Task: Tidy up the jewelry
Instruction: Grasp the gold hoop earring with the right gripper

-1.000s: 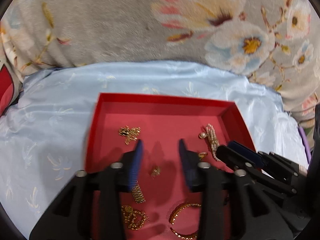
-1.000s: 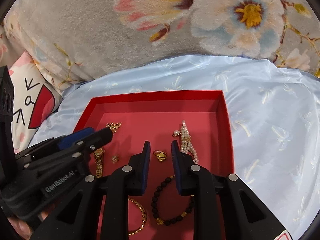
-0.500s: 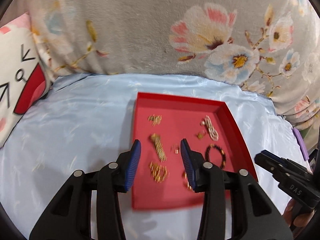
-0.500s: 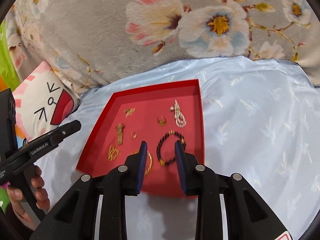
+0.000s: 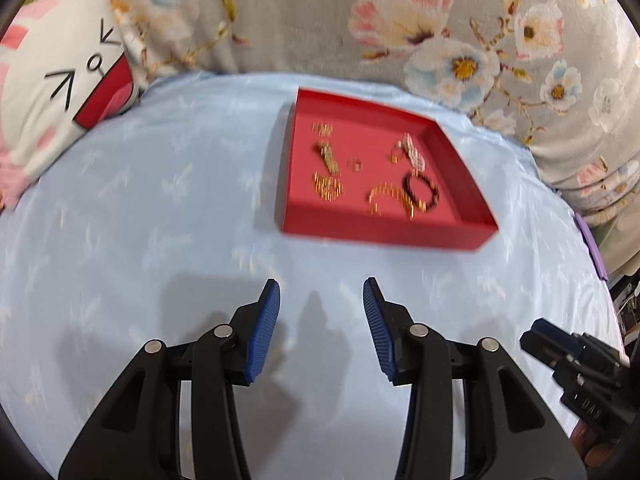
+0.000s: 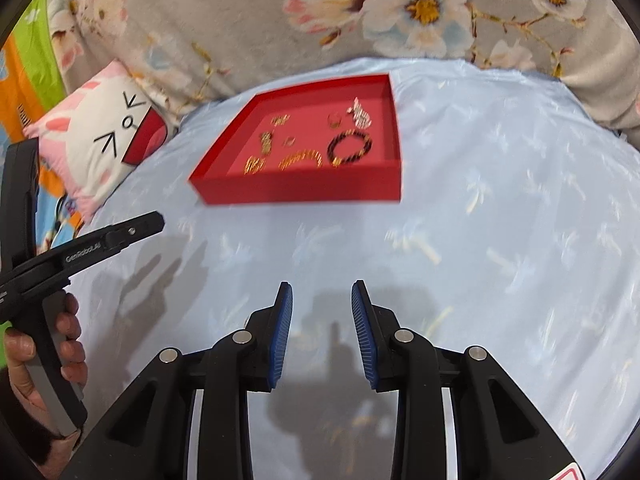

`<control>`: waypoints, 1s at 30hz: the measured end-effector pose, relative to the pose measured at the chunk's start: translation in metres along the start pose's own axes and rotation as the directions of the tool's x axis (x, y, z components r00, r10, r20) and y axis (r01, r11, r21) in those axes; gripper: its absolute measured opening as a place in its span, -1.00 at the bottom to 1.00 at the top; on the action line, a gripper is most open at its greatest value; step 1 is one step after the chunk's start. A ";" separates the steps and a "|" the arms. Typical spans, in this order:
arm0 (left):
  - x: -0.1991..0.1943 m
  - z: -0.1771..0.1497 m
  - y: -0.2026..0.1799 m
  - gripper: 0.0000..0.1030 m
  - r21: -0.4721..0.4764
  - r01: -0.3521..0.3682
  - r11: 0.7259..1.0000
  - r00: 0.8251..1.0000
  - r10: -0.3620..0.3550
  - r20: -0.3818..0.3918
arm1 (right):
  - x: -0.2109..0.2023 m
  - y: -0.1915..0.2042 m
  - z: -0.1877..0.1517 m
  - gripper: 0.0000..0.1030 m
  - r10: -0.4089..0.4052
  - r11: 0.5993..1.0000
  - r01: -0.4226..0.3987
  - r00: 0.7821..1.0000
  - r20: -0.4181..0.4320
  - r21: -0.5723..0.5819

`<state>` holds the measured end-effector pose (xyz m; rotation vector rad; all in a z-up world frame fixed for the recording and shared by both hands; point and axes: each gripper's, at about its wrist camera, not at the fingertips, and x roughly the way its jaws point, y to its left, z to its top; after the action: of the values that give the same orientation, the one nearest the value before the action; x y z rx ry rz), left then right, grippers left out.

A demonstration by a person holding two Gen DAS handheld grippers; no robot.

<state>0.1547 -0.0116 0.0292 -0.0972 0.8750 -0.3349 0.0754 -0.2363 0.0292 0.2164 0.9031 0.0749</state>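
I have one red tray (image 5: 384, 236) lying on the pale blue satin cover (image 5: 160, 208), and both of my tools hang over bare cover well short of it. My left tool (image 5: 321, 320) has its jaws partly apart with nothing between them. My right tool (image 6: 322, 320) stands a little narrower; its jaws have just been opening and nothing lies between them either.

Inside the tray I count about eight pieces, though motion blur softens them. There is one dark beaded bracelet (image 6: 350, 146) near the front right corner, one gold bangle (image 6: 301, 158) just beside it, and one tangle of gold chain (image 6: 254, 165) at the front left. Behind those sit one gold strap-like piece (image 6: 266, 142), one small gold ring (image 6: 289, 142), one small gold cluster (image 6: 280, 120) toward the back wall, one ring (image 6: 334, 120) and one pearl piece (image 6: 361, 114) at the back right.

One cartoon-face cushion (image 6: 108, 140) rests off to the tray's left, against the grey floral blanket (image 6: 240, 20) that runs behind everything. In the right view I see one hand (image 6: 36, 364) wrapped on the left tool's handle.
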 end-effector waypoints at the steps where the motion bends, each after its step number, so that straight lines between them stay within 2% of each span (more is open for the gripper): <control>1: -0.001 -0.006 -0.001 -0.19 0.003 -0.006 1.000 1.000 0.006 -0.004 | 0.000 0.004 -0.008 -0.41 0.006 1.000 -0.006 1.000 -0.013 -0.003; 7: -0.002 -0.036 -0.008 -0.19 0.017 -0.040 0.999 0.998 0.041 -0.039 | 0.012 0.023 -0.036 -0.41 0.027 0.999 -0.028 0.998 -0.058 -0.023; 11: -0.001 -0.047 -0.009 -0.19 0.018 -0.044 0.999 0.997 0.045 -0.058 | 0.021 0.038 -0.041 -0.41 0.038 0.998 -0.042 0.997 -0.070 -0.053; 20: 0.000 -0.056 -0.010 -0.19 0.036 -0.051 0.998 0.996 0.054 -0.073 | 0.045 0.050 -0.042 -0.41 0.009 0.995 -0.018 0.996 -0.086 -0.098; 23: 0.002 -0.057 -0.011 -0.19 0.038 -0.051 0.998 0.995 0.054 -0.079 | 0.046 0.051 -0.041 -0.47 -0.008 0.994 -0.001 0.997 -0.080 -0.113; 28: 0.004 -0.057 -0.015 -0.19 0.047 -0.048 0.998 0.995 0.051 -0.082 | 0.045 0.049 -0.041 -0.72 -0.032 0.992 0.023 0.997 -0.073 -0.123; 30: 0.004 -0.057 -0.017 -0.19 0.052 -0.044 0.998 0.995 0.048 -0.085 | 0.045 0.047 -0.040 -0.72 -0.026 0.993 0.018 0.997 -0.074 -0.117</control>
<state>0.1094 -0.0263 -0.0065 -0.0162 0.9527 -0.3193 0.0730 -0.1774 -0.0197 0.0960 0.9725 0.1152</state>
